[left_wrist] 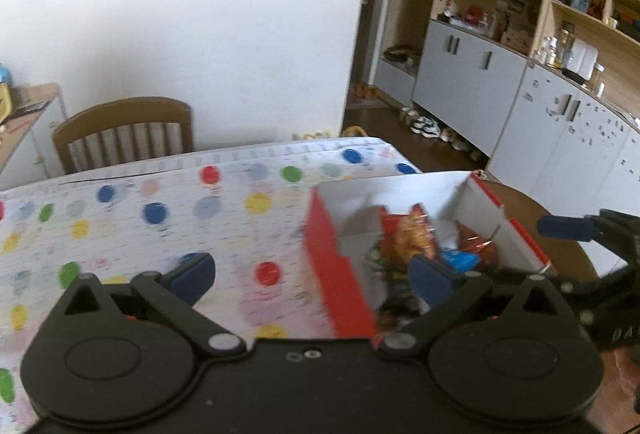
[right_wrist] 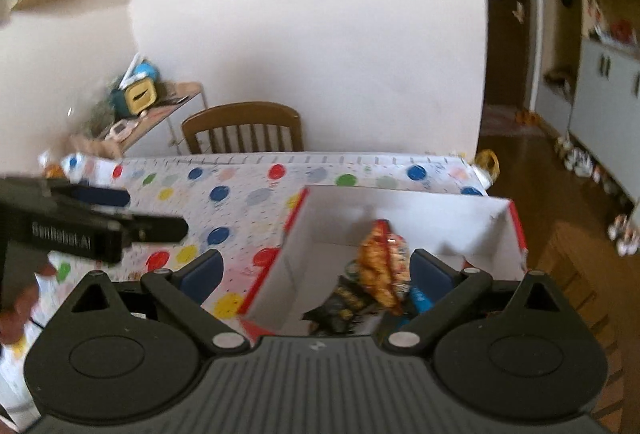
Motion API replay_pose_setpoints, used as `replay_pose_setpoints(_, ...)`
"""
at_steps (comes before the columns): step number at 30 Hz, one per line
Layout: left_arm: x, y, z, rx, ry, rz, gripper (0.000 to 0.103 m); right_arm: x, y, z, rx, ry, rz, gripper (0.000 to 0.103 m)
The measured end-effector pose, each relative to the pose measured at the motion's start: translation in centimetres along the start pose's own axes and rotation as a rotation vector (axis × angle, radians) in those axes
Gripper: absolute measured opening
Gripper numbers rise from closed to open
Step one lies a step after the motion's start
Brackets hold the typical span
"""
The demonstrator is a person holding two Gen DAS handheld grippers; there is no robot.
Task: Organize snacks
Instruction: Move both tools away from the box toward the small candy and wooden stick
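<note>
A red and white cardboard box stands open on the table with the dotted cloth. It holds several snack packets: an orange-red one, a blue one and dark ones low down. My left gripper is open and empty, straddling the box's red left wall. In the right wrist view the same box holds an upright orange packet and a dark packet. My right gripper is open and empty above the box's near edge.
A wooden chair stands behind the table against the white wall. Grey cabinets and shelves line the right side, with shoes on the floor. A cluttered side table stands at the left. The left gripper shows in the right wrist view.
</note>
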State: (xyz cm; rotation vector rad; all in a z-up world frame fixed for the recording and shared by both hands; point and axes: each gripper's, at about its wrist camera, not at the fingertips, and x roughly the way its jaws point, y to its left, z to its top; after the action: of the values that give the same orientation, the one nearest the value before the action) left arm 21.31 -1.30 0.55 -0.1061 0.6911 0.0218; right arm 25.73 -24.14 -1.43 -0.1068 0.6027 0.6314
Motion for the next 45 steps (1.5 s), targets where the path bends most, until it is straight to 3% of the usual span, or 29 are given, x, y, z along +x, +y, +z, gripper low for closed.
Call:
replay_pose_setpoints(9,-3.0,8.2,-1.6,-0.049,-0.016,0.080,0.103,0.8,8.3,-1.7,-0.059,0.007,0.017,0.100)
replay_pose_setpoints(15,-3.2,12.7,-2.9,-0.077,0.004,0.118,0.103,2.4,12.3,-2.7,-0.022,0.059,0.098,0.100)
replay_pose_setpoints(23,-1.1,17.1,-4.6,-0.077,0.054,0.143,0.103,5.1,17.5,-4.7,-0.085,0.119,0.218,0.100)
replay_pose_setpoints(30,1.9,19.1,-6.5,-0.076,0.123,0.103,0.094,7.5,21.3,-6.7,-0.206,0.166,0.245,0.100)
replay_pose_setpoints(38,4.9,20.1,-8.6,-0.039,0.189,0.040,0.081,10.6,24.6,-8.9,-0.349,0.255,0.349,0.099)
replay_pose_setpoints(43,6.3,20.5,-9.5,-0.028,0.241,-0.020,0.080,13.3,25.4,-9.9,-0.418,0.344,0.362,0.066)
replay_pose_setpoints(45,6.6,20.6,-9.7,-0.013,0.244,-0.030,0.080,13.8,25.6,-10.4,-0.444,0.368,0.374,0.059)
